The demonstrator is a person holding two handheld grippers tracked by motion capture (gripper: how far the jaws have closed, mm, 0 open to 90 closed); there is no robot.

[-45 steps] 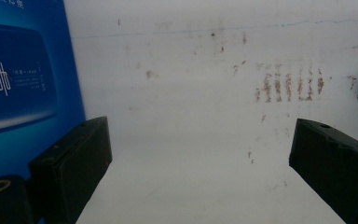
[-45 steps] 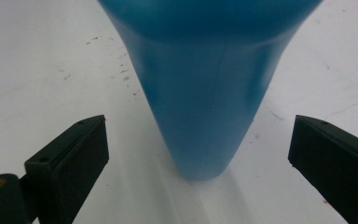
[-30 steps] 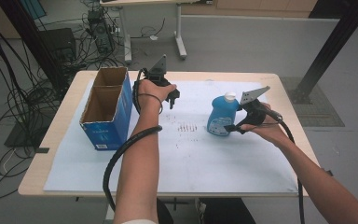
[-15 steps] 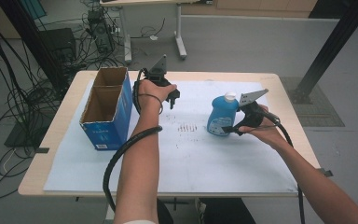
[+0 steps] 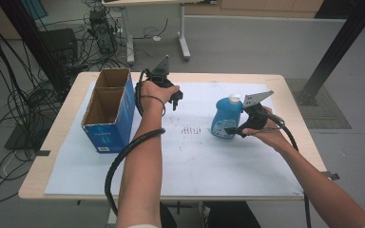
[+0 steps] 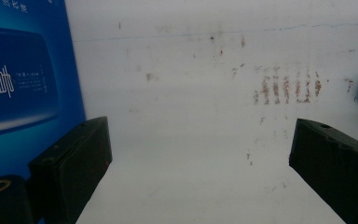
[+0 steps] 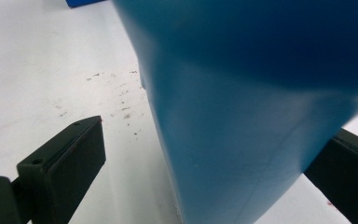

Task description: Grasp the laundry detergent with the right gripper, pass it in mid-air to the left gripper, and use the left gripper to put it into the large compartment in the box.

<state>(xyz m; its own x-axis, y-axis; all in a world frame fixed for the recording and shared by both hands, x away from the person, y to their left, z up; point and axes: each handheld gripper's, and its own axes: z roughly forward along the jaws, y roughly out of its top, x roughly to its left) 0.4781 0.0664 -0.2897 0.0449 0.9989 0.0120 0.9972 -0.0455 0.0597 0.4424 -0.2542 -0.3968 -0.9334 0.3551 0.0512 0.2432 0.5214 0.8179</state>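
The blue bottle (image 5: 226, 117) stands upright toward the tabletop's (image 5: 285, 123) right edge between the spread jaws of my right gripper (image 5: 232, 130), while my left gripper (image 6: 200, 172) gapes empty beside the blue box (image 6: 23, 84), and the right gripper view shows the bottle between unclosed jaws.

Blue bottle (image 5: 226, 118) with white cap stands upright on the white mat, right of centre

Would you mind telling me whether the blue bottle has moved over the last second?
Yes, slightly. The blue bottle, between the right gripper jaws, has shifted a little left, toward the row of marks on the white sheet.
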